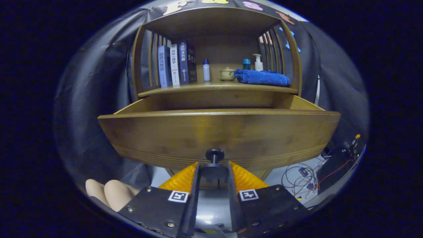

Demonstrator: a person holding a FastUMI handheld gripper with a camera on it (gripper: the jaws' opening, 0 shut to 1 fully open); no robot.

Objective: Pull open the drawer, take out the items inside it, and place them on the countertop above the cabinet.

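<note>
Tongs pinch the knob on the drawer front. Pull straight back from the cabinet, level, until the interior is fully exposed.

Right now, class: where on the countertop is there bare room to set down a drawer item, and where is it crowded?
Free: the countertop front strip ahead of the white bottle, between books and blue towel. Crowded: the right, with towel, teacup, and pump bottle. The gripper grips the drawer knob.

The wooden drawer stands pulled out below the countertop, its dark round knob facing forward.
</note>
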